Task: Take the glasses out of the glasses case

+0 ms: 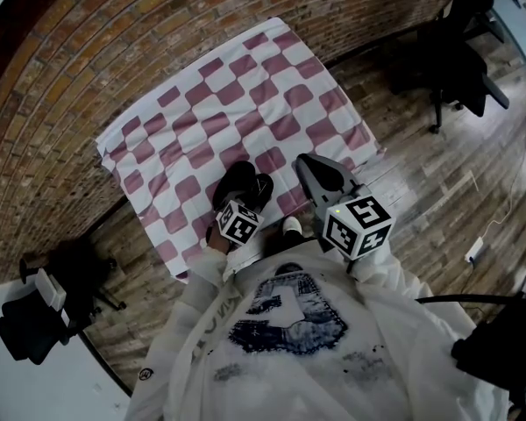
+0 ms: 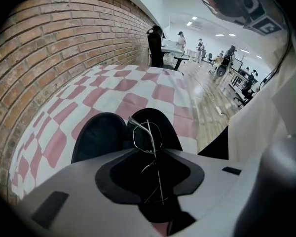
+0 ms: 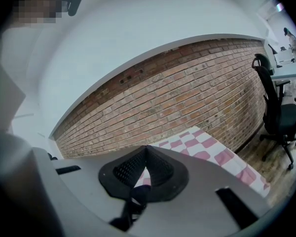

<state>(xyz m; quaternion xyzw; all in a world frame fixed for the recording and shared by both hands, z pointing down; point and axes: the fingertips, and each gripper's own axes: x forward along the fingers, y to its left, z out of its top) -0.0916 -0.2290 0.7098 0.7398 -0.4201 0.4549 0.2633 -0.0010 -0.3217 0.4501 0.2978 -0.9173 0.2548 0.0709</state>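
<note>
Pinching thin wire-framed glasses [image 2: 145,135] edge-on, the left gripper [image 2: 155,158] points steeply down over the open black oval glasses case [image 2: 98,135]. The glasses stand upright between its 2 jaws, with 1 lens ring above the pads and in front of the case's 2 halves. Whether the glasses touch the case: cannot tell. The case lies on a pink-and-white checked cloth [image 2: 113,90]. Right gripper [image 3: 147,149]: jaws pressed together at the tips, nothing between them, just right of the case.
</note>
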